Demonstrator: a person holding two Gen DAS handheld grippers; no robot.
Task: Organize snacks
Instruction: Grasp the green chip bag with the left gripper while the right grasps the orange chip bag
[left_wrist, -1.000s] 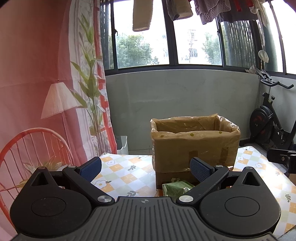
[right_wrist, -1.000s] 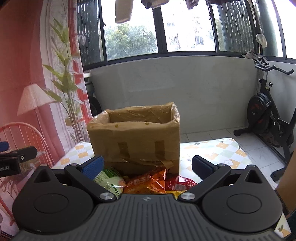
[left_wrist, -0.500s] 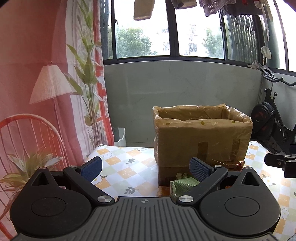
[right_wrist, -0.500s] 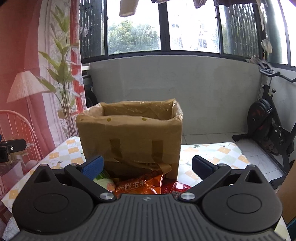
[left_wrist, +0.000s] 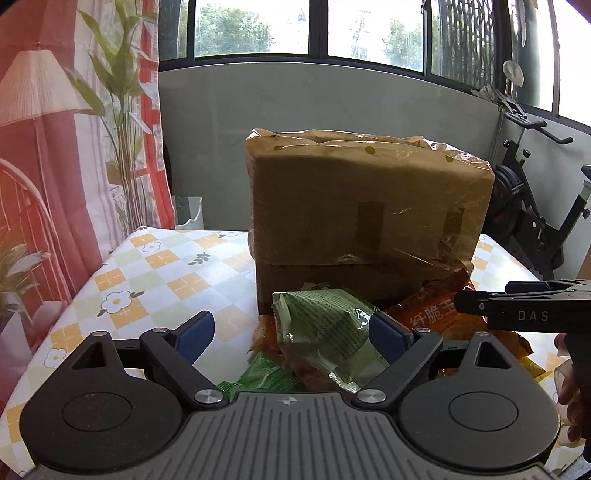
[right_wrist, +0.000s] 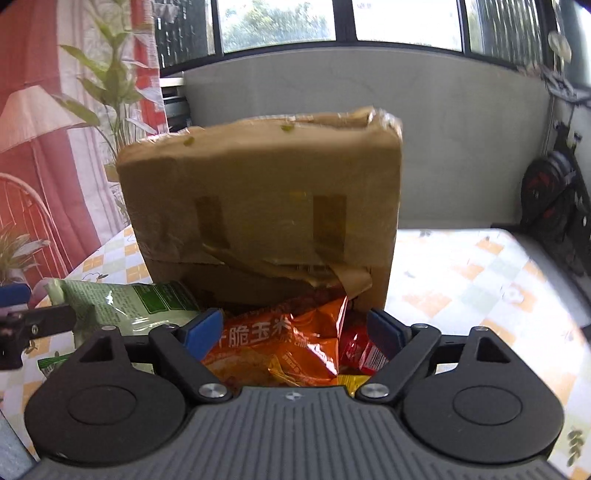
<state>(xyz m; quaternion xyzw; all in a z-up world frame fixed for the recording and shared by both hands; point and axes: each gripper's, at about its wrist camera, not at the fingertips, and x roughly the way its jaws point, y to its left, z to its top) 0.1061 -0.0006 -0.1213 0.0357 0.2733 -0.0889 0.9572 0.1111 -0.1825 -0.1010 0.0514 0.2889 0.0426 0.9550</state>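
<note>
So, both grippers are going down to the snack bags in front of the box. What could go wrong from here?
1. The green bag lies on other packets, so the left gripper, its fingers just closing around it, may drag those along or slip on the shiny film.
2. The right gripper is closing over the orange bag; a hard squeeze could crush the chips.
3. The grippers work close together beside the box and might collide.

Home balcony: exercise bike (left_wrist: 532, 221), tablecloth-covered table (left_wrist: 155, 266).
</note>
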